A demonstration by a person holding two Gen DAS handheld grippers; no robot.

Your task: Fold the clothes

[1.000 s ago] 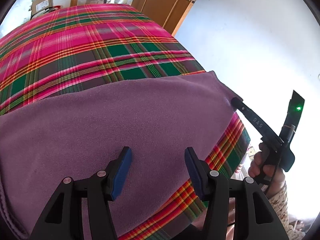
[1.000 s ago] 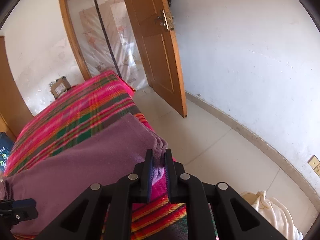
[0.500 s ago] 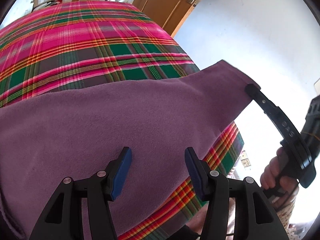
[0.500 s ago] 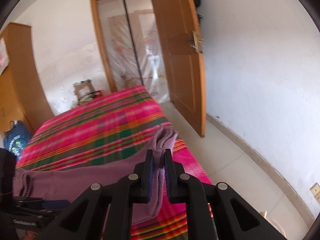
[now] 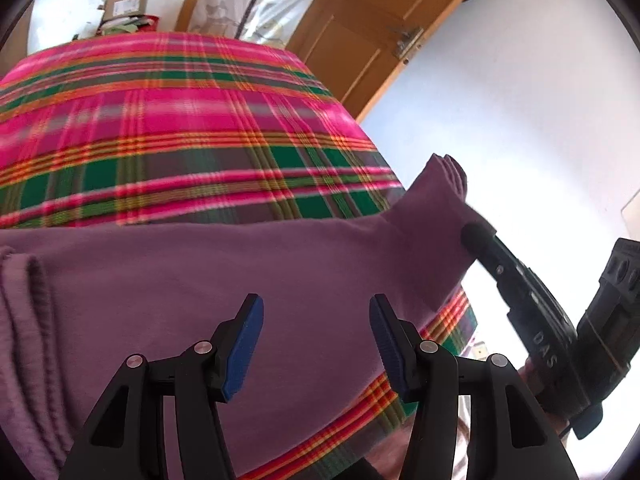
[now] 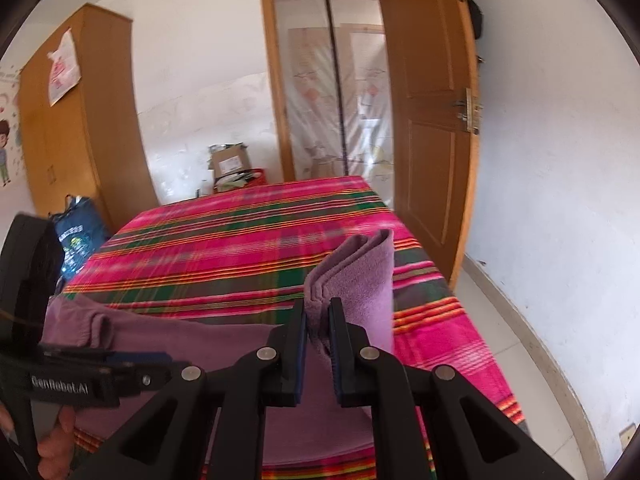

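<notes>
A purple garment [image 5: 224, 280] lies across the near edge of a bed with a pink, green and orange plaid cover [image 5: 180, 128]. My right gripper [image 6: 318, 320] is shut on the garment's right end [image 6: 360, 272] and holds that folded end up above the bed. The right gripper also shows in the left wrist view [image 5: 476, 236], at the garment's raised corner. My left gripper [image 5: 316, 320] is open and empty, just above the flat middle of the garment. The left gripper shows at the left of the right wrist view [image 6: 160, 360], over the garment's ribbed left end [image 6: 80, 320].
A wooden door [image 6: 436, 132] stands open to the right of the bed. A wardrobe [image 6: 80, 128] and a blue bag [image 6: 78, 236] stand at the far left. A cardboard box [image 6: 230, 164] sits beyond the bed. Tiled floor [image 6: 516, 360] lies to the right.
My right gripper has lifted the garment's right end off the bed and carried it up and towards the bed's middle. My left gripper has stayed open over the garment.
</notes>
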